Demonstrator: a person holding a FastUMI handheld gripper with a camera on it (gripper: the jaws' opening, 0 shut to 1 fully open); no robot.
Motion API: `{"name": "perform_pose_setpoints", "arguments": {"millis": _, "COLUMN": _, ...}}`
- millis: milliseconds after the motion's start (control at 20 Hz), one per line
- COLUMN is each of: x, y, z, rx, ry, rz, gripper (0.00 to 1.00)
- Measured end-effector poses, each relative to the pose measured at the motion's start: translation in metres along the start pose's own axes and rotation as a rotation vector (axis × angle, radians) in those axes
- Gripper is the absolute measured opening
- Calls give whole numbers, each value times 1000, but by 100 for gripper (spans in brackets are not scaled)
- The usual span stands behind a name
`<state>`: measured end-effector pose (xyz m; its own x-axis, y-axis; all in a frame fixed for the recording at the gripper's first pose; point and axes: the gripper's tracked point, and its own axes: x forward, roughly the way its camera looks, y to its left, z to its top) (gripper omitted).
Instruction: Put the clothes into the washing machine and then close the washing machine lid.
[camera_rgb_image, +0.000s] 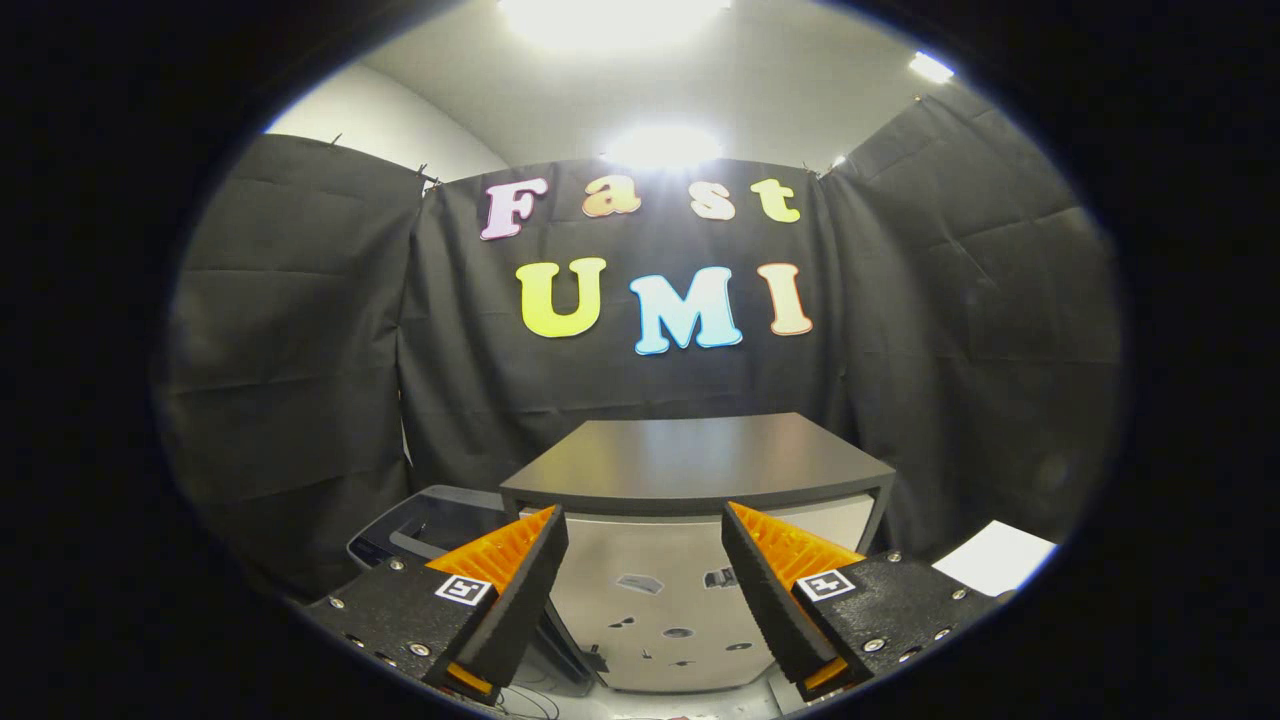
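Gripper (645, 525) held with fingers spread apart, nothing between them. Just ahead and beyond the fingers: a boxy cabinet (660, 600) with a flat top (700, 460), front panel facing the fingers. Behind the cabinet: booth wall (300, 350), wrapping round left and right. Left of the cabinet, beside the left finger: a low machine (425, 525), partly hidden. Right of the cabinet, beyond the right finger: a flat sheet (995, 555).
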<state>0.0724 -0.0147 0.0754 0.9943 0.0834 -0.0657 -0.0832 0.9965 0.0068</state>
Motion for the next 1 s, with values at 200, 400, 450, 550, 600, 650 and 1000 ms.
{"name": "perform_pose_setpoints", "arguments": {"millis": 200, "x": -9, "y": -6, "z": -8, "rx": 2, "ry": 13, "rz": 0, "gripper": 95}}
{"name": "perform_pose_setpoints", "arguments": {"millis": 400, "x": -12, "y": -4, "z": -12, "rx": 1, "ry": 22, "rz": 12, "gripper": 95}}
{"name": "perform_pose_setpoints", "arguments": {"millis": 450, "x": -12, "y": -4, "z": -12, "rx": 1, "ry": 23, "rz": 13, "gripper": 95}}
{"name": "perform_pose_setpoints", "arguments": {"millis": 550, "x": -12, "y": -1, "z": -13, "rx": 0, "ry": 25, "rz": 21, "gripper": 95}}
{"name": "perform_pose_setpoints", "arguments": {"millis": 600, "x": -13, "y": 0, "z": -14, "rx": -2, "ry": 27, "rz": 22, "gripper": 95}}
{"name": "perform_pose_setpoints", "arguments": {"millis": 650, "x": -13, "y": 0, "z": -15, "rx": -3, "ry": 28, "rz": 24, "gripper": 95}}
{"name": "perform_pose_setpoints", "arguments": {"millis": 1000, "x": -14, "y": 1, "z": -18, "rx": -3, "ry": 40, "rz": 28, "gripper": 95}}
